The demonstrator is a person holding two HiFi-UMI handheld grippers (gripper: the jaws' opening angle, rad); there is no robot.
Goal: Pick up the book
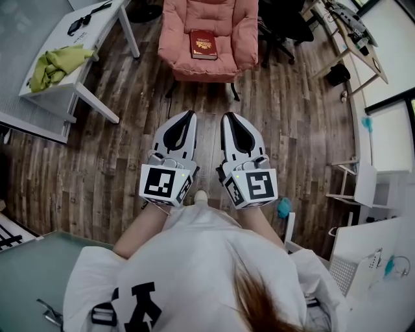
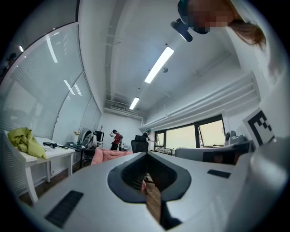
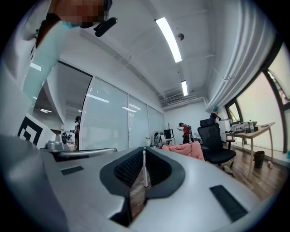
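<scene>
**Both grippers shut and empty; book well ahead on the armchair**

Left gripper (image 1: 189,117): jaws together with nothing between them, and its own view showed the pads meeting along one seam. Right gripper (image 1: 228,117): same, closed and empty. The person held both level and side by side, near each other but apart, out in front of the chest over the wood floor (image 1: 123,155).

The book (image 1: 203,44), red cover, lay flat on the seat of the pink armchair (image 1: 228,19), well ahead of both tips and roughly on the line between them. Nothing touched it. Judged: approach stage, grasp not begun.

How to do it well, as a judgement:
- Close the gap first, and open one gripper's jaws before reaching the seat, not at it.
- The book lay flat on a soft cushion, so a top-down pinch would likely find no edge. Better to come in low at the near edge, one jaw pressing into the cushion and sliding under, the other on the cover.
- Which edge was the spine could not be read; gripping there would stop the pages fanning.
- The armrests limited sideways entry, so the front looked clearest.

The white table (image 1: 94,35) with the green cloth (image 1: 57,63) sat off left, out of the path.
</scene>
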